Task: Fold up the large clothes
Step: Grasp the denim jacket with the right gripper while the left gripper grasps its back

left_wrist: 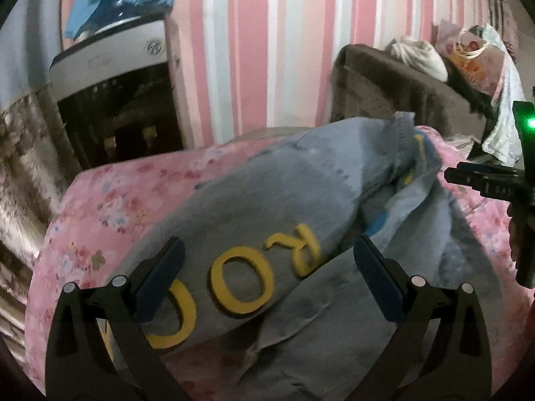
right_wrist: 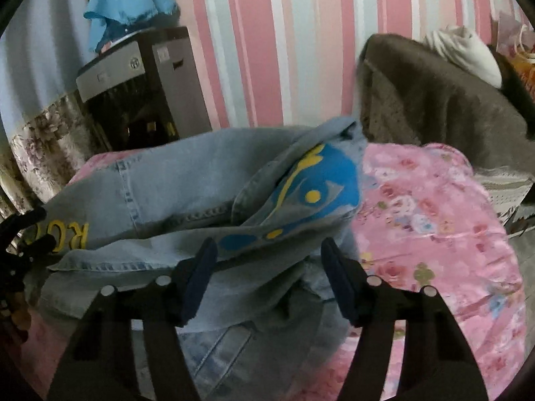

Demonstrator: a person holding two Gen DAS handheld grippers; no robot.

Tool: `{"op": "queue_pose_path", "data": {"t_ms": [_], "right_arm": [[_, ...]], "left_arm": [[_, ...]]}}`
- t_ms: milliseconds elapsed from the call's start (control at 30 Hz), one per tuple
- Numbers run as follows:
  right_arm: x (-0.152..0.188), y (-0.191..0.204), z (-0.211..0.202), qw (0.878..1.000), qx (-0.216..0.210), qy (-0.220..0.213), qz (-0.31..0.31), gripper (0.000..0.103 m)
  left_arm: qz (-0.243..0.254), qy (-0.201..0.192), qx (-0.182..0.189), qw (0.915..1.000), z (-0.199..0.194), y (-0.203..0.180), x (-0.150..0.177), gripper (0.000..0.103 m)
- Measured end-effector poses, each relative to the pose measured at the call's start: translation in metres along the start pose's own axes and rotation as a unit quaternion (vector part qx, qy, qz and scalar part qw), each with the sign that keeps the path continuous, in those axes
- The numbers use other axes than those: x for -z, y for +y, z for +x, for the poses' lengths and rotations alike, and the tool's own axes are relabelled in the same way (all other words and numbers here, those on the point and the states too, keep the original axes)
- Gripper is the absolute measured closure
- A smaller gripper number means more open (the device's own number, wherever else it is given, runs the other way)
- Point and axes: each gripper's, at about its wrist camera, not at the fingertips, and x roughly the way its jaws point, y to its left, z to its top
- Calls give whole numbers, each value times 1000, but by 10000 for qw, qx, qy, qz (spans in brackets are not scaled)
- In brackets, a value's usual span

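Observation:
A light blue denim jacket [left_wrist: 267, 187] with yellow letters and a blue and yellow print lies crumpled on a pink floral bedsheet [left_wrist: 110, 200]. It also shows in the right wrist view [right_wrist: 187, 180], on the same sheet [right_wrist: 434, 234]. My left gripper [left_wrist: 267, 267] is open and empty, just above the yellow letters. My right gripper [right_wrist: 267, 267] is open and empty, above the jacket's near folds, by the printed part. The right gripper also shows at the right edge of the left wrist view [left_wrist: 481, 180].
A grey and black appliance [right_wrist: 140, 90] with a blue cloth [right_wrist: 130, 3] on top stands at the back left against a pink striped wall. A brown blanket [right_wrist: 434, 100] with a white bundle and bags lies at the back right.

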Motion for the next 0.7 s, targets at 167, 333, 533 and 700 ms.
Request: {"op": "queue_pose_path", "data": {"t_ms": [167, 333, 533, 700], "right_arm": [[-5, -1, 27, 9991, -200, 245, 290, 47], [-1, 4, 49, 9966, -473, 582, 341, 83], [-3, 16, 43, 9988, -344, 292, -202, 96], [-9, 30, 23, 9950, 209, -90, -971, 98]], "left_arm": [[-30, 104, -21, 9999, 12, 11, 0, 3], [100, 313, 34, 9995, 24, 15, 0, 20], [-49, 573, 136, 9983, 47, 36, -9, 90], [-75, 525, 224, 9983, 53, 49, -21, 100]]}}
